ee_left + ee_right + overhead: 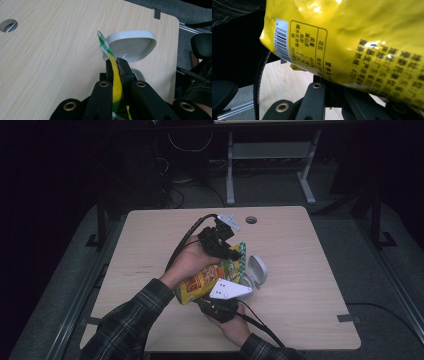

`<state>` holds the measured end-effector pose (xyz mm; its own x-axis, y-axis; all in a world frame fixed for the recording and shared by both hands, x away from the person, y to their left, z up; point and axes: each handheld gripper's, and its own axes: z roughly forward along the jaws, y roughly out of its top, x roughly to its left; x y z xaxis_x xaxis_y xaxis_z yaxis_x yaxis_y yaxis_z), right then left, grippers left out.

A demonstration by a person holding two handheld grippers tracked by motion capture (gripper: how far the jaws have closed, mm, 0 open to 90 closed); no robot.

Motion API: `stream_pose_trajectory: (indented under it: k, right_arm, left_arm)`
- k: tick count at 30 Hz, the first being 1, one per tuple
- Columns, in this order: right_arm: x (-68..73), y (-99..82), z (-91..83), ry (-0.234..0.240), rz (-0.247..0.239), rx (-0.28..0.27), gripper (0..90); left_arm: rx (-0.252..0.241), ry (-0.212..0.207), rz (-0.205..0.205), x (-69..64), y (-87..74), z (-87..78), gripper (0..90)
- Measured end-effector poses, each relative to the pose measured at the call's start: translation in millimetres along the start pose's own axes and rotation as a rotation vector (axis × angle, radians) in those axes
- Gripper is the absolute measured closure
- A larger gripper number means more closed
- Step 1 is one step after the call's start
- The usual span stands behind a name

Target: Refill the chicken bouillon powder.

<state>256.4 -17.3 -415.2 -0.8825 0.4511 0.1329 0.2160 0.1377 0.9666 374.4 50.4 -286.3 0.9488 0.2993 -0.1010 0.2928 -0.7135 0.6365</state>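
Item: glossy yellow foil snack bag [205, 281] with a green-and-white chequered top seal, held in the air above the middle of the pale wooden table [150, 250], between the two hands.

Grip, left gripper [231, 253]: jaws closed flat on the bag's upper edge; in the left gripper view the yellow film runs up between the two black jaws and the chequered strip pokes out above them.

Grip, right gripper [220, 301]: jaws brought together at the bag's lower edge; in the right gripper view the printed back panel and barcode hang just above the jaws.

Handling, judged: light, soft, crinkly film; slippery where glossy. It would likely sag or twist if held at one end. The flat crimped seals are the safest holds, while the puffed middle would slip or crush its contents.

Nearby: white plastic hinged-lid container [256, 271], lid standing open, on the table just beside the bag, at the right.

Room: broad bare tabletop to left and right; front edge close under the right hand.
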Motion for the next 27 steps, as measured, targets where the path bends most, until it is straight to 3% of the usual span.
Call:
stream_pose_trajectory:
  k: [27]
  right_arm:
    - [-0.1, 1.8, 1.1, 0.006, -0.005, -0.003, 90.0]
  left_arm:
    - [0.007, 0.007, 0.002, -0.1, 1.1, 0.3, 89.8]
